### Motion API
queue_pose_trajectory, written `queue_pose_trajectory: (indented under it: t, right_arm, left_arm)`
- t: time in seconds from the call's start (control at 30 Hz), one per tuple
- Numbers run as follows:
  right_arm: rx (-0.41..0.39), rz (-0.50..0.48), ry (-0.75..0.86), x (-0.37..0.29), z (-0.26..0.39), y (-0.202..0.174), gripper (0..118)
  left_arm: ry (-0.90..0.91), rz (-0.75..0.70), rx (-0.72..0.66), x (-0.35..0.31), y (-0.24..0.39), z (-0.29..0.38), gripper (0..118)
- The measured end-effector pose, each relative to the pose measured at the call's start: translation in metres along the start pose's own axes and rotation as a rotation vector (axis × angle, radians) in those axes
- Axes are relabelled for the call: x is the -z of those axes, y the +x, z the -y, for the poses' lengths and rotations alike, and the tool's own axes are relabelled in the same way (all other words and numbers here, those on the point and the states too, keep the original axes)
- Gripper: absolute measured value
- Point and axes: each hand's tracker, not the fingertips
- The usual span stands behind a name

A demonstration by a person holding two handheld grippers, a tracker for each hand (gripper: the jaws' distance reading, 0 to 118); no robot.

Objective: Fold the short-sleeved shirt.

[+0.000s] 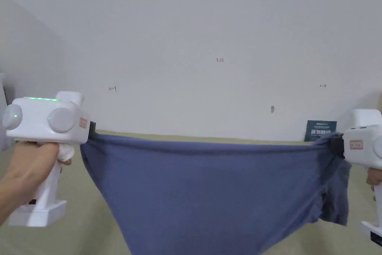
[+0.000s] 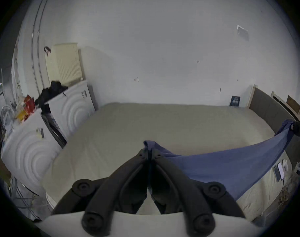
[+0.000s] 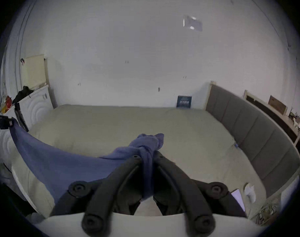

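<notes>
A blue short-sleeved shirt [image 1: 209,188] hangs stretched between my two grippers above the beige bed [image 1: 74,207]. At the left, my left gripper [image 1: 92,126] is shut on one top corner of the cloth; its black jaws pinch the shirt [image 2: 231,165] at the tips, left gripper [image 2: 150,151]. At the right, my right gripper [image 1: 337,143] is shut on a bunched wad of the shirt [image 3: 145,145], right gripper [image 3: 147,157]. A sleeve dangles below the right grip. The shirt's lower part runs off the head view's bottom edge.
The bed [image 2: 145,124] lies against a white wall. A grey padded headboard [image 3: 248,126] runs along its right side, white cabinets [image 2: 70,107] stand at its left. A dark small sign [image 1: 321,130] leans on the wall. Papers [image 3: 238,199] lie near the bed's right front corner.
</notes>
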Motion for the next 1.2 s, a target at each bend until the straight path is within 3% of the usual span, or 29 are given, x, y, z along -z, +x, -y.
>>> queue_pose_trajectory:
  t: [0.27,0.53,0.67,0.8,0.97,1.2]
  right_arm:
    - [-0.001,0.061,0.06,0.051,-0.09,0.003,8]
    - [0.029,0.126,0.094,0.147,-0.104,-0.015,8]
    - [0.076,0.136,0.123,0.195,-0.086,-0.024,8]
    - [0.036,0.156,0.082,0.234,-0.048,-0.035,8]
    - [0.04,0.149,-0.033,0.263,0.019,-0.036,8]
    - [0.067,0.114,-0.154,0.238,0.11,-0.02,8]
  left_arm:
    - [0.107,-0.076,-0.008,0.023,0.032,-0.092,2]
    - [0.145,-0.151,0.009,0.108,0.06,-0.119,2]
    - [0.125,-0.174,-0.018,0.161,0.068,-0.104,2]
    - [0.095,-0.185,-0.024,0.206,0.072,-0.068,2]
    - [-0.029,-0.149,0.022,0.248,0.077,-0.002,2]
    - [-0.096,-0.097,0.069,0.224,0.069,0.082,2]
